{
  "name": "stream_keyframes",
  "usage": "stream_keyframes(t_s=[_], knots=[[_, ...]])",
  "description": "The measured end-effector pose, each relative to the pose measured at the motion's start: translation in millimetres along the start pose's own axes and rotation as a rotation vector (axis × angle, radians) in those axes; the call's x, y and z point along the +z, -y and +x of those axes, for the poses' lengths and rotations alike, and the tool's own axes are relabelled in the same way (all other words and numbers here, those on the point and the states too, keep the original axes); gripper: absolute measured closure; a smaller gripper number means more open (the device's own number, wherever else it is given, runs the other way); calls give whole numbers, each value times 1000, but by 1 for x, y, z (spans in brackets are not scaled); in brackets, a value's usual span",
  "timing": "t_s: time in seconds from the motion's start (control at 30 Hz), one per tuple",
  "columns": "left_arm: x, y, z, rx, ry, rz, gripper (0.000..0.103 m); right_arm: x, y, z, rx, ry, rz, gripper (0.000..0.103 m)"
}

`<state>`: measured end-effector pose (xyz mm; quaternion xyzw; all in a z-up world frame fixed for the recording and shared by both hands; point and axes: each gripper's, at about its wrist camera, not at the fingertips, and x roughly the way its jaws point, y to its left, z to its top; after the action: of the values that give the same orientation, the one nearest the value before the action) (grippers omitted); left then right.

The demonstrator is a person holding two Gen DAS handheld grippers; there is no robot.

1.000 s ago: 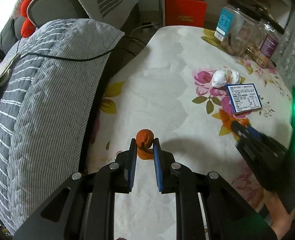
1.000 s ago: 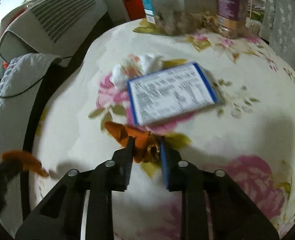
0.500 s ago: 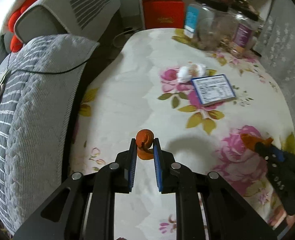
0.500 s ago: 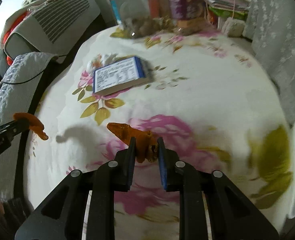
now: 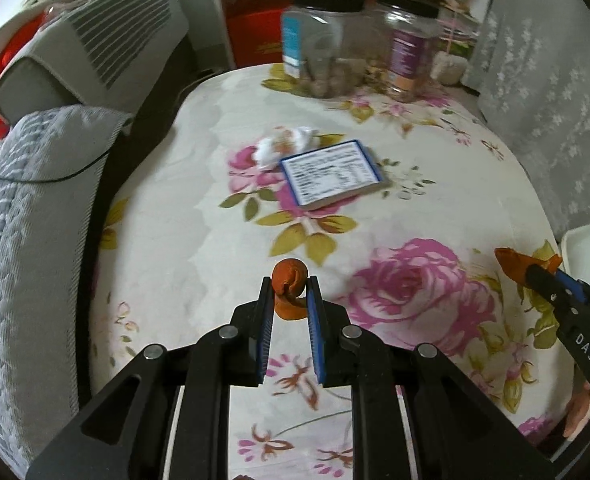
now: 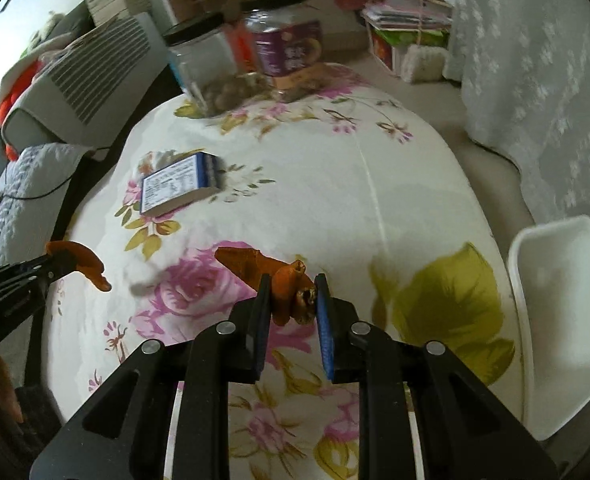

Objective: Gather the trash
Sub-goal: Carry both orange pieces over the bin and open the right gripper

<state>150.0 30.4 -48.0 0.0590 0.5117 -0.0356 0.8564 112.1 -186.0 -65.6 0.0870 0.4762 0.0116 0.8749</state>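
Observation:
My left gripper (image 5: 290,294) is shut on a curled orange peel (image 5: 290,276), held above the floral tablecloth (image 5: 199,208). My right gripper (image 6: 293,296) is shut on a larger orange peel piece (image 6: 251,264), above the cloth near the table's right edge. Each gripper shows in the other view: the right one (image 5: 535,270) at the right, the left one (image 6: 75,262) at the left. A white bin (image 6: 563,304) stands just beyond the table's right edge. A crumpled white tissue (image 5: 291,142) and a blue-edged box (image 5: 333,174) lie mid-table.
Two jars (image 5: 323,40) (image 5: 409,48) stand at the table's far end. A grey striped cushion (image 5: 27,216) lies along the left edge. A lace-patterned cloth (image 6: 535,80) hangs at the right. Shelves with clutter (image 6: 407,20) are behind.
Both grippers have carried their peels rightward, away from the tissue and box. The white bin has come into view at the right. Both stayed shut.

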Motion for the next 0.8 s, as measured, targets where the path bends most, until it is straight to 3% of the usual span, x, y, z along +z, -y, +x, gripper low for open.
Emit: stream_keyframes(t_s=[0.17, 0.8], knots=[[5, 24, -3, -15, 17, 23, 86, 1, 11, -15, -12, 53, -2, 83], [18, 102, -25, -95, 85, 118, 86, 0, 66, -46, -65, 120, 83, 83]])
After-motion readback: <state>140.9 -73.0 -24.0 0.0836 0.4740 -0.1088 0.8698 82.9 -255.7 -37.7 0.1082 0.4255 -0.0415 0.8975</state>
